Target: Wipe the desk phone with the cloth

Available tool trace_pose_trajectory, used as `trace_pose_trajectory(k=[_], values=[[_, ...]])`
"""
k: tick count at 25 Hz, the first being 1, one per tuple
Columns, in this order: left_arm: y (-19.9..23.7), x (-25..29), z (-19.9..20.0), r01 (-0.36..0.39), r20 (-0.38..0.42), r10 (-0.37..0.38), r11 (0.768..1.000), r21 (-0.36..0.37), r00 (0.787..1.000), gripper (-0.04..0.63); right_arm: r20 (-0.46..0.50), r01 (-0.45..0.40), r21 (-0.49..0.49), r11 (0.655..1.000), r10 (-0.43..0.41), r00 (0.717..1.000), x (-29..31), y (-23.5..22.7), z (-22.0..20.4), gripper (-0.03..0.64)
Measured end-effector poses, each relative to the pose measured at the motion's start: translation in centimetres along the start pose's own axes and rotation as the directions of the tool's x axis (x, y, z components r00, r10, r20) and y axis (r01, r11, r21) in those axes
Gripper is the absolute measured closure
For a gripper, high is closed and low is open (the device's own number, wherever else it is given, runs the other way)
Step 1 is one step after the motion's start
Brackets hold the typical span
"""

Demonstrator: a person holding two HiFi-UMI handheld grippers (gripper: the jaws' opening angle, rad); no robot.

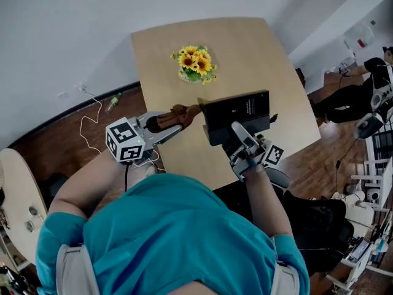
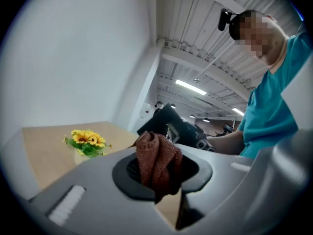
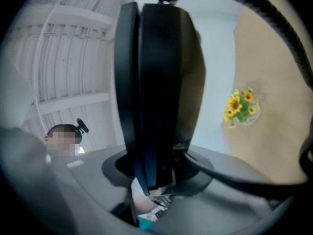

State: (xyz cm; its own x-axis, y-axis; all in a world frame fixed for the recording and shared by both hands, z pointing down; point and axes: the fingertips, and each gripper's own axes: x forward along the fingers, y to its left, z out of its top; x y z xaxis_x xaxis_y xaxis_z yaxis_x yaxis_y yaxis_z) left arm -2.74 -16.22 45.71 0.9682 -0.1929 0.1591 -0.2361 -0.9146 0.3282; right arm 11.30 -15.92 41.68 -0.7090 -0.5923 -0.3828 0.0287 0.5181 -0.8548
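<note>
Rust-brown knitted cloth (image 1: 187, 111) bunched and clamped tight in the left gripper (image 1: 172, 120), free end just beside the left corner of the black desk phone (image 1: 236, 109); no telling from above whether touching or a little apart. Phone off the pale wooden table (image 1: 270, 66), raised and tilted, pinched across its body by the right gripper (image 1: 238, 131), jaws partway apart around it. Judged from this: pick-up of both things done, wiping at most just beginning, nearly every face of the phone left to rub, then the setting back down. Only from the head view: the whole layout, both tools meeting above the near part of the table, sunflowers (image 1: 195, 63) well behind. Only from the left gripper view: folds of cloth standing up out of the closed jaws, the phone's dark corner showing beyond them. Only from the right gripper view: the phone's narrow edge seated upright between the jaws, and a dark cord (image 3: 254, 13) arching away from its top, nowhere as plain in the other two.
</note>
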Motion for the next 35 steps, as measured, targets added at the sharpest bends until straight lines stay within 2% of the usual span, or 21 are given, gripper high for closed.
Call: trace_pose_trajectory(k=[2, 4, 7, 11, 14, 15, 17, 20, 25, 31, 35], values=[[0.8, -1.7, -1.6, -0.036, -0.015, 0.035, 0.998, -0.047, 0.999, 0.508, -0.102, 0.102, 0.006, 0.995, -0.101, 0.99, -1.1, -3.9, -1.4, 0.453], [1.3, -3.4, -3.3, -0.066, -0.027, 0.063, 0.993, -0.094, 0.998, 0.508, -0.21, 0.207, 0.015, 0.978, -0.199, 0.957, -2.5, -8.1, -2.9, 0.453], [1.5, -5.5, -5.2, -0.113, -0.04, 0.108, 0.982, -0.153, 0.993, 0.508, -0.371, 0.324, 0.002, 0.946, -0.3, 0.879, -4.9, -13.6, -5.2, 0.453], [1.6, -7.4, -6.6, -0.166, -0.05, 0.16, 0.964, -0.206, 0.986, 0.508, -0.536, 0.392, 0.015, 0.92, -0.324, 0.78, -7.0, -18.5, -7.8, 0.453], [1.8, -8.5, -7.0, -0.194, -0.054, 0.186, 0.953, -0.233, 0.981, 0.508, -0.632, 0.461, -0.01, 0.887, -0.363, 0.685, -8.6, -21.7, -8.7, 0.453], [1.9, -8.8, -7.0, -0.202, -0.056, 0.194, 0.95, -0.239, 0.979, 0.508, -0.656, 0.452, 0.004, 0.892, -0.339, 0.675, -8.5, -22.3, -8.9, 0.453], [2.0, -9.3, -7.2, -0.211, -0.057, 0.203, 0.946, -0.245, 0.978, 0.508, -0.691, 0.415, 0.056, 0.908, -0.264, 0.673, -7.8, -22.8, -9.2, 0.453], [2.2, -9.7, -7.3, -0.221, -0.057, 0.214, 0.941, -0.257, 0.975, 0.508, -0.723, 0.429, 0.101, 0.898, -0.229, 0.651, -7.5, -23.9, -8.8, 0.448], [2.0, -9.9, -7.6, -0.223, -0.058, 0.215, 0.935, -0.278, 0.975, 0.507, -0.739, 0.494, 0.171, 0.853, -0.22, 0.636, -7.6, -25.6, -8.3, 0.443], [2.2, -9.6, -7.7, -0.224, -0.07, 0.213, 0.93, -0.292, 0.974, 0.508, -0.724, 0.615, 0.249, 0.748, -0.278, 0.631, -7.2, -28.6, -7.4, 0.413], [1.9, -9.5, -7.5, -0.22, -0.073, 0.207, 0.93, -0.293, 0.976, 0.508, -0.735, 0.631, 0.259, 0.732, -0.275, 0.62, -7.0, -29.4, -7.3, 0.403]])
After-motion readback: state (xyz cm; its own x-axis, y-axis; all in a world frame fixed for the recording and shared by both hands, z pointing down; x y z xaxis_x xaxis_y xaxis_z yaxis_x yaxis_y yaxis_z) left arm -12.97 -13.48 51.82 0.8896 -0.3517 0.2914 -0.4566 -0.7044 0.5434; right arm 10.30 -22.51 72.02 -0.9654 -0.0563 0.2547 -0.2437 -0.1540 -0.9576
